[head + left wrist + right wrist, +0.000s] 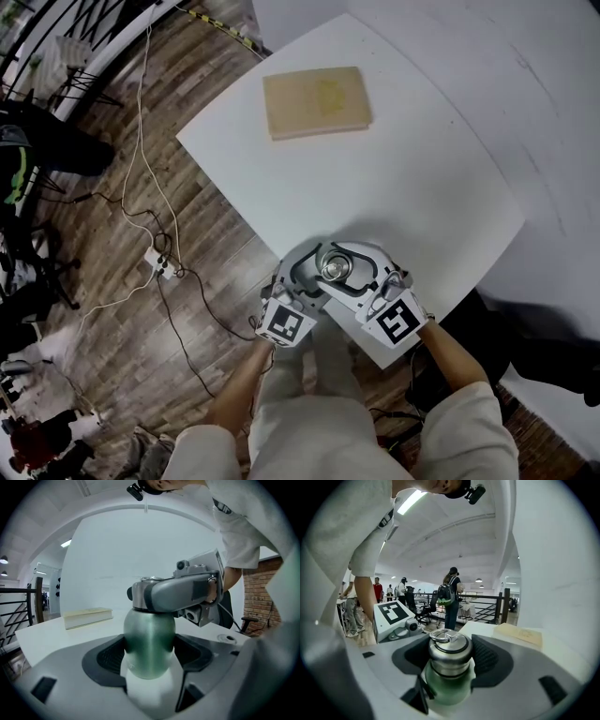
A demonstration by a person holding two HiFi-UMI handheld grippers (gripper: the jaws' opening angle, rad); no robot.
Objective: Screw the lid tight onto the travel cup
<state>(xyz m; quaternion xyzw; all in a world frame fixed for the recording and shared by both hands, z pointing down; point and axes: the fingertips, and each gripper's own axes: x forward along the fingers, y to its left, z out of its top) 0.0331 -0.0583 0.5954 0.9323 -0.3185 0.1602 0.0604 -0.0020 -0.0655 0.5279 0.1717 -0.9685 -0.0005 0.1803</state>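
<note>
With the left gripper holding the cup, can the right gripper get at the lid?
Seemingly yes: the left gripper clamps the cup low on its green body, leaving the lid clear, and the right gripper has its jaws closed around it.

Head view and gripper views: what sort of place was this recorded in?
Probably an open-plan office or lab workspace: a white table on wood flooring with trailing cables and a power strip, office chairs by a black railing, people standing behind.

Green travel cup (149,644), upright at edge of white table (394,169), steel ring-topped lid (449,651) on top
</note>
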